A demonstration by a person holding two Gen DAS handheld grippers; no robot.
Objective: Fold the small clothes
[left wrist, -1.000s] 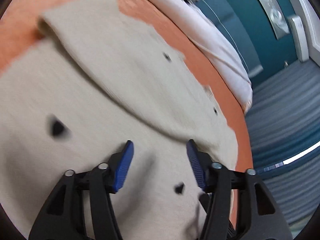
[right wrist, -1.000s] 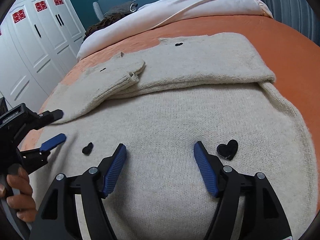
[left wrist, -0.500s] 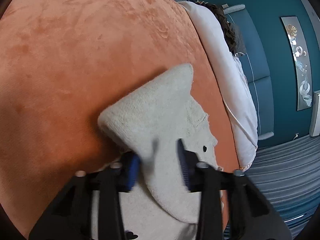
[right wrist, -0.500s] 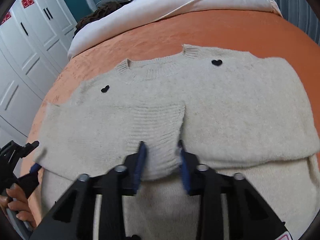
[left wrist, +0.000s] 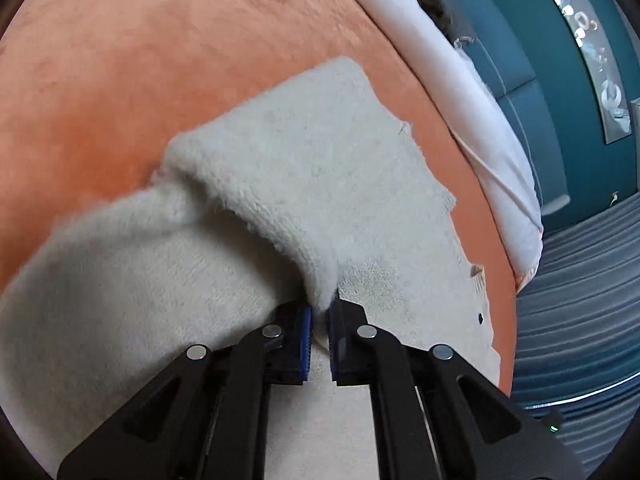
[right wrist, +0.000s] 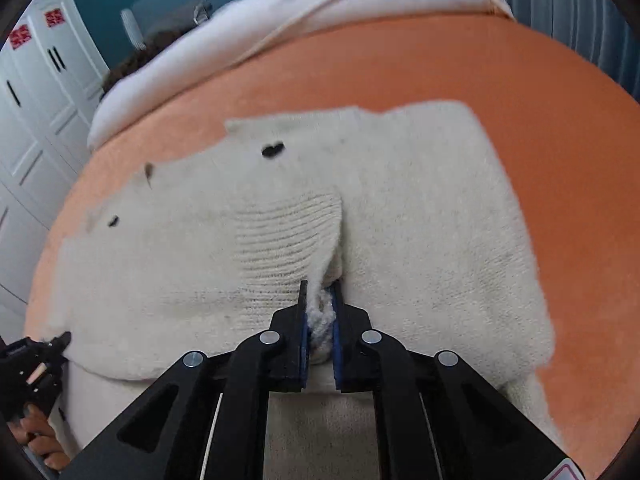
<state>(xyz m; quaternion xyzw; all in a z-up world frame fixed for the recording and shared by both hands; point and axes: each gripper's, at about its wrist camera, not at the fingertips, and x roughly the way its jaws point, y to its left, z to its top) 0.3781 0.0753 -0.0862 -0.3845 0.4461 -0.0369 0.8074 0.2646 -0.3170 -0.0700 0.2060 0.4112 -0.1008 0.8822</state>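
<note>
Both grippers, left (left wrist: 320, 316) and right (right wrist: 320, 312), are clenched on the cream sweater (right wrist: 420, 208). A clean fold probably calls for level, matched travel over the orange bedspread (right wrist: 440, 64).

Both views are evenly and softly lit, bright without harsh glare. Fisheye distortion bends the orange velvety bedspread (left wrist: 132, 80) into a dome and leaves dark vignetted corners. The cream knitted sweater (right wrist: 420, 220) is smeared by motion blur in the right wrist view, its edges and small black hearts soft. In the left wrist view its near fold looks fuzzy, with a faint shadow beneath it. A thin bright strip glints on the blue striped floor (left wrist: 580, 320).
</note>
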